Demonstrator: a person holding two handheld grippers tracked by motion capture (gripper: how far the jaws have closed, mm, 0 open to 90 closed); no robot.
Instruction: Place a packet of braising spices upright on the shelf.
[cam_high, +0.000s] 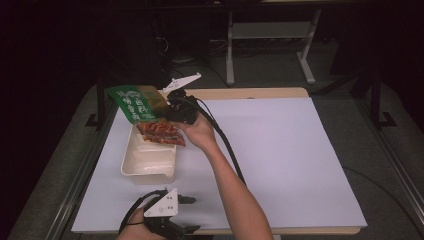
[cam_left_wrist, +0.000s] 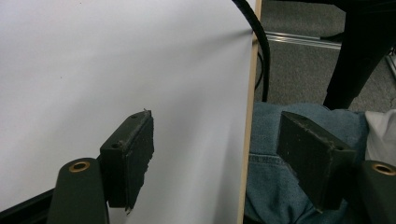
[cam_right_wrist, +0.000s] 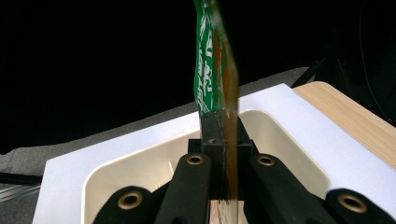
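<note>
1. While your right gripper (cam_right_wrist: 223, 140) is clamped tight, its fingers (cam_right_wrist: 212, 140) pinch the edge of the green snack bag (cam_right_wrist: 210, 70), which rises on edge straight up out of the grip in the right gripper view.
2. From above, you hold that bag (cam_high: 131, 102) over the far end of the cream tray (cam_high: 135, 167), tilted out to the left. A red packet (cam_high: 161, 132) sits at the tray's far end, just under your right hand (cam_high: 200, 131).
3. Your left gripper (cam_high: 187, 215) rests at the near edge of the desk (cam_high: 280, 150), well apart from the tray. Its fingers (cam_left_wrist: 130, 161) stand wide with nothing between them, one over the white desk surface and the other past the edge above your lap.
4. By the look of it, the step in hand is carrying the bag to the tray or lifting it away; which of the two cannot be told.
5. If it is going in, lower it flat beside the red packet before you ease the grip, since a bag dropped on edge could tip over the rim.
</note>
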